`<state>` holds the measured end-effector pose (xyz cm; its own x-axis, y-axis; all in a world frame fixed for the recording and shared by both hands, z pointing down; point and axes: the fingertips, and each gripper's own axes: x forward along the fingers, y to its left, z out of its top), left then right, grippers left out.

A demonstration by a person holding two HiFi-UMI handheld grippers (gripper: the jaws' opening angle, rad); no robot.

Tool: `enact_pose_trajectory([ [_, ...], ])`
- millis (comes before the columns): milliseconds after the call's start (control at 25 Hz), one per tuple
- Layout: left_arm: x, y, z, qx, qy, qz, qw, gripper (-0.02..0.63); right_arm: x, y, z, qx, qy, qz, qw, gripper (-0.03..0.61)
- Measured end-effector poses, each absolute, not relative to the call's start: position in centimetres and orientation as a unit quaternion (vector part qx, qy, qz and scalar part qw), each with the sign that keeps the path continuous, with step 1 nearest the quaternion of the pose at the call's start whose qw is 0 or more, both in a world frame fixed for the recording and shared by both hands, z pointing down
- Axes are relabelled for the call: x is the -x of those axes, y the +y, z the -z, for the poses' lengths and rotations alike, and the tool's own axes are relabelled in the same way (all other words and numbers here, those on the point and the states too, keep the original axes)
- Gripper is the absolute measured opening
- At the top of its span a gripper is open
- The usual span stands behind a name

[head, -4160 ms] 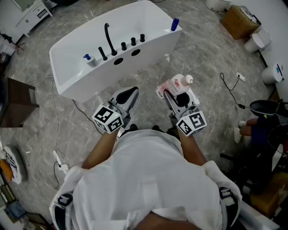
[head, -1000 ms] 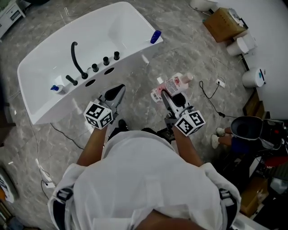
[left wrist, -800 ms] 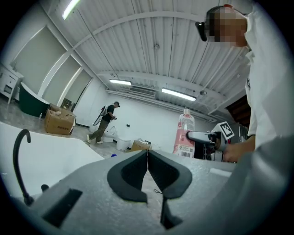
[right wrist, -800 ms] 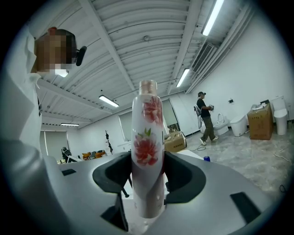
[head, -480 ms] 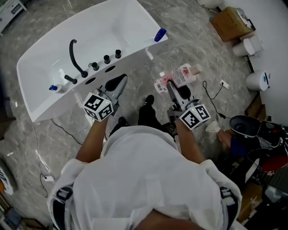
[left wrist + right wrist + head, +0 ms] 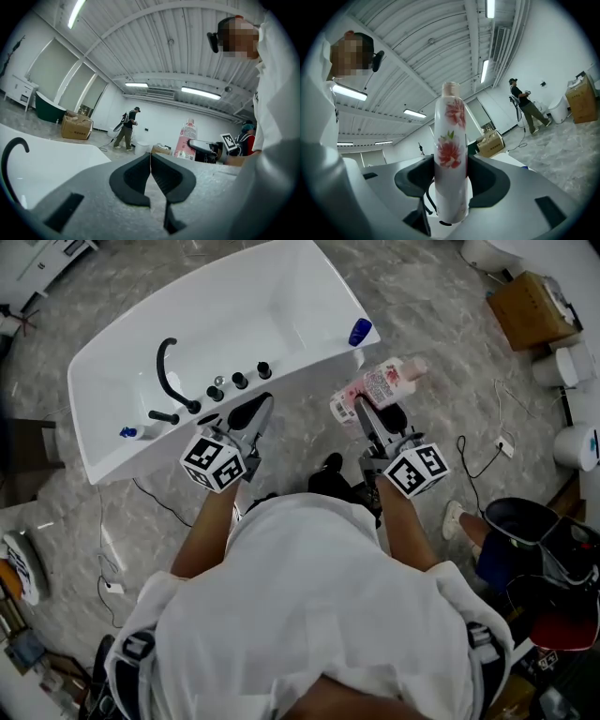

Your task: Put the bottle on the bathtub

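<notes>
A white bottle with pink flowers (image 6: pixel 377 387) (image 6: pixel 450 154) is clamped in my right gripper (image 6: pixel 364 412) (image 6: pixel 450 180), held above the grey floor just off the near right corner of the white bathtub (image 6: pixel 281 315). The bottle's cap points to the right in the head view. My left gripper (image 6: pixel 249 416) (image 6: pixel 150 180) is shut with nothing in it and hovers at the tub's near rim, beside the black knobs (image 6: pixel 240 380) and the curved black tap (image 6: pixel 169 371).
A blue object (image 6: pixel 360 331) lies on the tub's right corner and a small blue-capped bottle (image 6: pixel 131 432) at its left end. Cardboard box (image 6: pixel 531 307), white rolls (image 6: pixel 573 364), a cable (image 6: pixel 473 465) and a seated person's feet (image 6: pixel 459 517) are at the right. A person (image 6: pixel 525 105) walks in the background.
The tub has come closer as the person steps up to it. My right gripper with the bottle now sits near the tub's right corner; my left gripper has reached the rim by the knobs.
</notes>
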<state>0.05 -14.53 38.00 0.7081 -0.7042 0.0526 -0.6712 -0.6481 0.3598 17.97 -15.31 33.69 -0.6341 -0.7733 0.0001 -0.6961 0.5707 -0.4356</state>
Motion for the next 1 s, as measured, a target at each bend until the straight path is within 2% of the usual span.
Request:
enact_pose_trajectory([
  [200, -3.5, -18.6, -38.3, -0.886, -0.416, 0.046, 0.201, 0.018, -21.6, -20.2, -35.3, 0.387, 0.891, 0.211, 0.108, 0.207],
  [400, -6.0, -22.7, -39.1, -0.876, -0.442, 0.019, 0.192, 0.018, -23.3, -25.1, -37.8, 0.361, 0.898, 0.228, 0.108, 0.206],
  [680, -6.6, -25.2, -42.1, -0.863, -0.471, -0.001, 0.183, 0.018, -20.9, -27.5, -42.3, 0.319, 0.909, 0.252, 0.091, 0.207],
  [1000, -2.8, -27.4, -50.1, -0.857, -0.483, -0.026, 0.180, 0.018, -16.2, -29.5, -48.0, 0.342, 0.907, 0.237, 0.069, 0.206],
])
